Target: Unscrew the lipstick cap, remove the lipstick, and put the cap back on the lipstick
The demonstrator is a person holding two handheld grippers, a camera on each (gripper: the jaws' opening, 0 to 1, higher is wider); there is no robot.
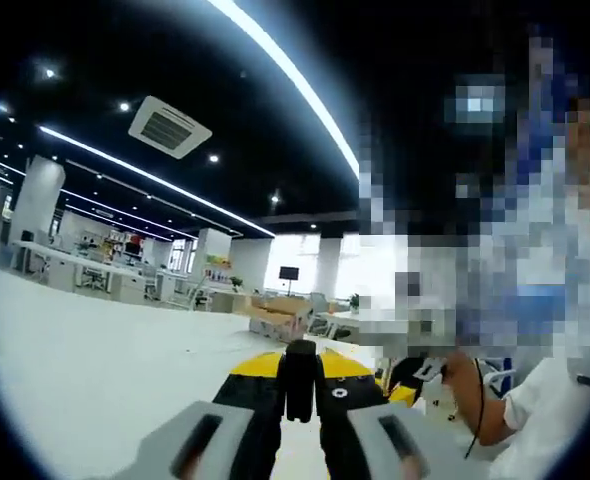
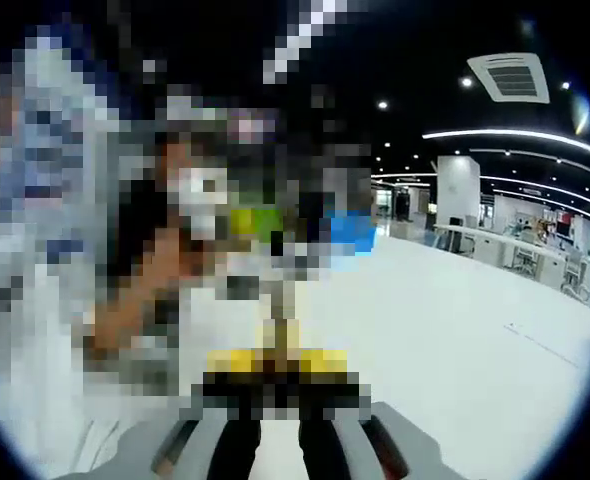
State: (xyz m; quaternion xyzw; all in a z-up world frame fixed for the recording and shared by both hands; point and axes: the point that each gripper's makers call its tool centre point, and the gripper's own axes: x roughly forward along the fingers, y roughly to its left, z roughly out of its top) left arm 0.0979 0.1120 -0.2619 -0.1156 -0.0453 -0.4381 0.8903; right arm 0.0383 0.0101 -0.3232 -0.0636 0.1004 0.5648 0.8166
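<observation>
Up close in the left gripper view, the left gripper (image 1: 298, 385) has its two jaws pinched on one black lipstick cap (image 1: 299, 378), standing upright between the yellow-tipped pads. In the right gripper view, the right gripper (image 2: 278, 372) has its jaws drawn together around one slim gold lipstick (image 2: 281, 318), though that spot is blurry. Behind both sits a white table (image 1: 95, 370). Further off, one cardboard box (image 1: 280, 318) and one ceiling vent (image 1: 169, 127). No readable writing anywhere.
</observation>
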